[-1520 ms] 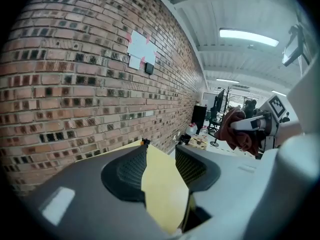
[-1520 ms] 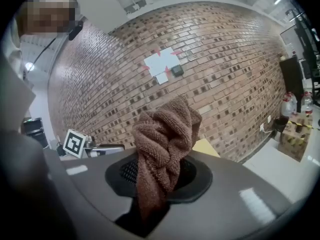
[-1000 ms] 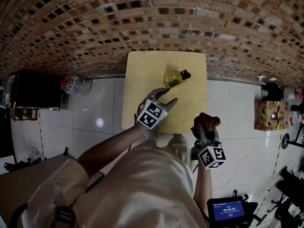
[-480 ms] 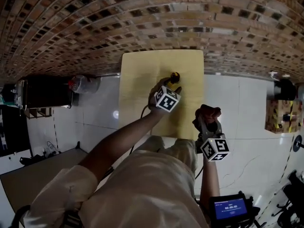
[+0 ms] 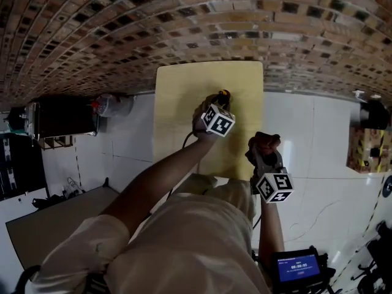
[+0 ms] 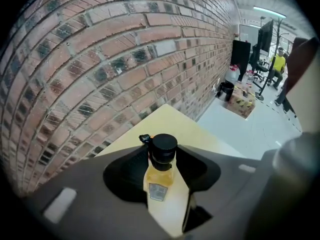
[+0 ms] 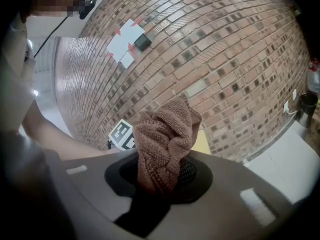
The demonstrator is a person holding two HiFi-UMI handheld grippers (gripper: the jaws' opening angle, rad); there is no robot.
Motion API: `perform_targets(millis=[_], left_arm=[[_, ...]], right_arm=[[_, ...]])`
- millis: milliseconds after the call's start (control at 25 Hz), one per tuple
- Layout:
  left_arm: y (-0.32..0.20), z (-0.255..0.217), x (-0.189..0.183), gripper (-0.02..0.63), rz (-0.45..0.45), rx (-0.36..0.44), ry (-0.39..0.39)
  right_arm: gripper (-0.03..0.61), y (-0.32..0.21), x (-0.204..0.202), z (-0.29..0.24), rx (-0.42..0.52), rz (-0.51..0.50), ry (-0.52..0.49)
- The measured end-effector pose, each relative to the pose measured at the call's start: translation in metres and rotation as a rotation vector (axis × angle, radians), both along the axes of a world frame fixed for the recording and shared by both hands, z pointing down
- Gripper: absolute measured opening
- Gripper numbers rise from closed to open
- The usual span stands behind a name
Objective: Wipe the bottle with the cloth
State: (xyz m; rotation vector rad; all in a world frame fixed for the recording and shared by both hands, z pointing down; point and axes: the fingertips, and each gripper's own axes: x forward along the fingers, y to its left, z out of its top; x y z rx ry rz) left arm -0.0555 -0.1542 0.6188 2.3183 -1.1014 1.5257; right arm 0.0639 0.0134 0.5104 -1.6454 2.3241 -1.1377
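Left gripper view: the left gripper (image 6: pixel 162 159) has just been closing its jaws, which now press the sides of the upright amber bottle (image 6: pixel 160 178), standing mid-table. To its right and nearer, the right gripper (image 7: pixel 162 161) clamps a bunched brown cloth (image 7: pixel 165 134), apart from the bottle. Pale wooden table (image 5: pixel 180 90), brick wall (image 5: pixel 184 23) beyond, white tiled floor (image 5: pixel 306 127).

You are working over a small, pale yellow wooden table (image 5: pixel 177 90) that is standing on white floor tiles (image 5: pixel 300 133), its far edge sitting right against the brick wall (image 5: pixel 184 29). A small bottle (image 6: pixel 160 176) of amber liquid, wearing a black cap and a pale label, is standing upright on the tabletop, toward the far side and right of centre.
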Motion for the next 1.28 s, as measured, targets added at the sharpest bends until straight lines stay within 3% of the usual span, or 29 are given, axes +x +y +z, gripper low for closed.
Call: perform_targets(millis=[120, 200, 320, 400, 600, 720, 880, 1040, 1160, 1280], left_arm=[[-0.003, 0.0, 0.002, 0.195, -0.005, -0.011, -0.004], [-0.004, -0.001, 0.001, 0.263, -0.015, -0.015, -0.015], [-0.009, 0.001, -0.005, 0.307, -0.082, -0.033, -0.009], [-0.011, 0.005, -0.006, 0.297, -0.133, -0.054, 0.004], [-0.009, 0.006, -0.005, 0.193, -0.189, -0.079, 0.058], [-0.008, 0.001, -0.011, 0.176, -0.207, -0.102, 0.155], [0.0, -0.004, -0.018, 0.17, -0.263, -0.155, 0.391], [0.012, -0.012, -0.03, 0.17, -0.278, -0.126, 0.585], [0.022, -0.016, -0.041, 0.17, -0.271, -0.085, 0.643], [0.036, -0.021, -0.046, 0.17, -0.216, -0.062, 0.633]], right_arm=[[0.104, -0.003, 0.0, 0.005, -0.017, 0.005, 0.003], [0.104, -0.004, 0.0, 0.007, -0.024, 0.01, 0.005], [0.104, -0.006, -0.003, 0.006, -0.027, 0.017, 0.006], [0.104, -0.009, -0.003, 0.007, -0.029, 0.02, 0.007], [0.104, -0.013, -0.007, 0.008, -0.035, 0.023, 0.01], [0.104, -0.017, -0.012, 0.011, -0.033, 0.015, 0.009], [0.104, -0.027, -0.024, 0.02, -0.035, -0.005, 0.0], [0.104, -0.046, -0.041, 0.028, -0.021, -0.05, 0.003], [0.104, -0.062, -0.056, 0.035, -0.011, -0.095, 0.008], [0.104, -0.071, -0.071, 0.046, -0.023, -0.137, 0.011]])
